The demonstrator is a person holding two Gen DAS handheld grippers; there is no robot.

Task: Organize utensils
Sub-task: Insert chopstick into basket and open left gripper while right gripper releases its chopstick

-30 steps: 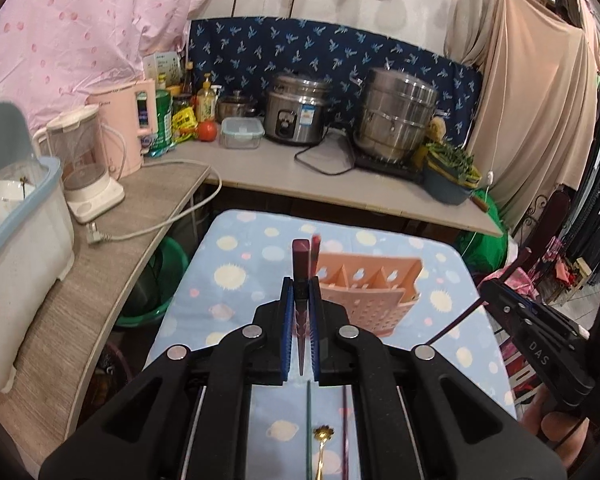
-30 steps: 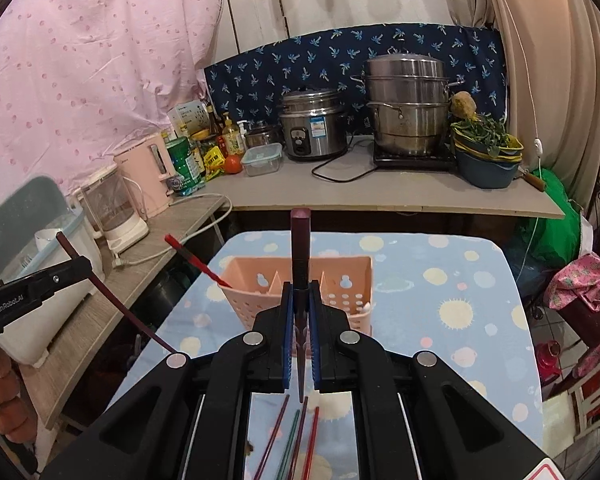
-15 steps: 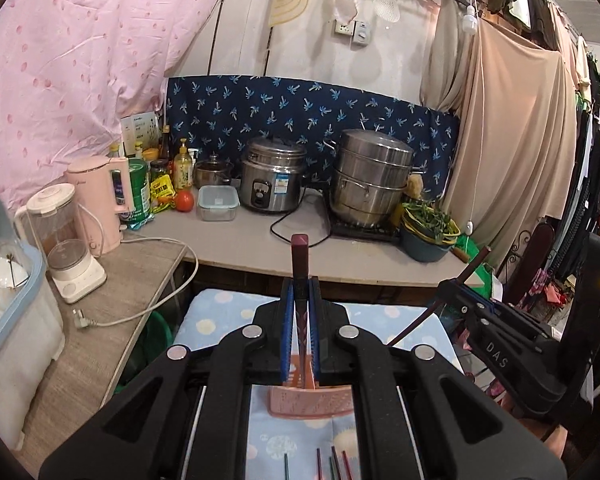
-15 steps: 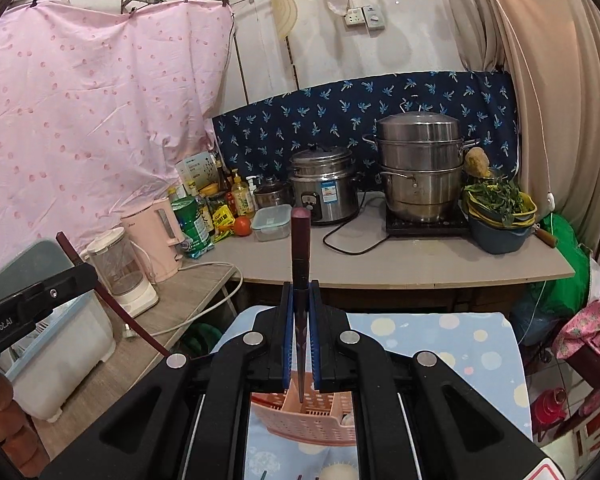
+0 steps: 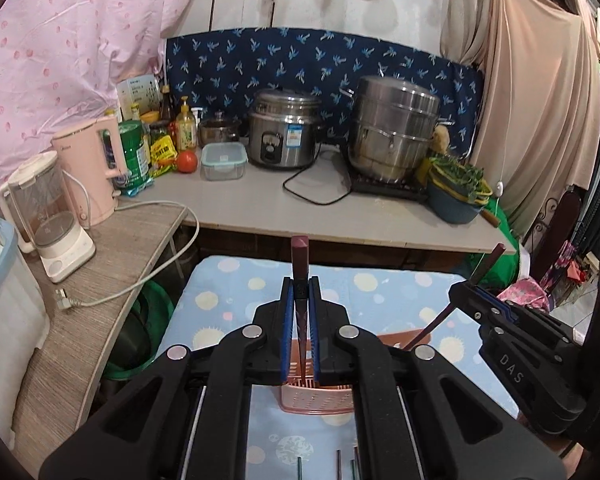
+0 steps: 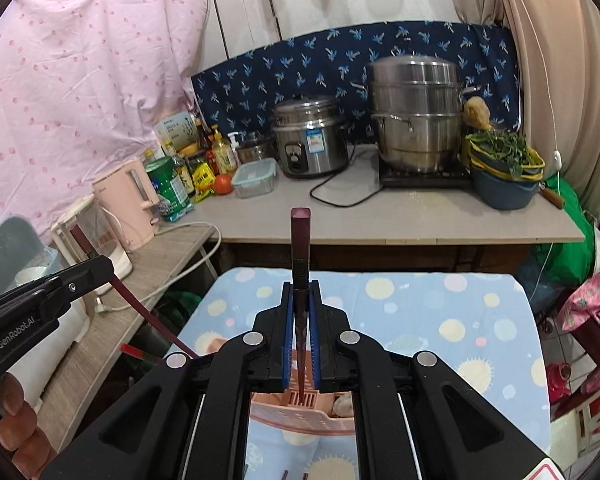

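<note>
The left gripper point(image 5: 300, 300) is clamped on a dark maroon chopstick point(image 5: 299, 256), a slim square-sectioned stick pinched between the blue ribbed pads point(image 5: 287, 320) with its blunt end standing up past the black plastic fingers. Its thin tip points down over the pink plastic utensil basket point(image 5: 320, 398), a perforated box with slotted walls that sits on the small counter point(image 5: 240, 280) covered in pale blue cloth printed with soft round dots.

The right gripper point(image 6: 300, 300) is likewise closed tight on a second maroon chopstick point(image 6: 300, 240) of the same tapered shape, its point hanging just above the slotted inside of the same basket point(image 6: 300, 412). From this view the left gripper shows at the left edge, its chopstick slanting down toward the basket, with fingertips of the hand point(image 6: 14, 416) that holds it below.

A few more thin sticks point(image 5: 340, 464) lie flat on the cloth near the bottom edge.

Beyond, a long grey counter point(image 5: 340, 224) carries a steel rice cooker point(image 5: 284, 136), a tall stacked steel steamer pot point(image 5: 394, 128), a clear lidded box point(image 5: 223, 160), a red tomato point(image 5: 187, 161) and a blue bowl of greens point(image 5: 456, 196). A pink kettle point(image 5: 90, 168) stands on the wood-grain side counter point(image 5: 100, 280).
</note>
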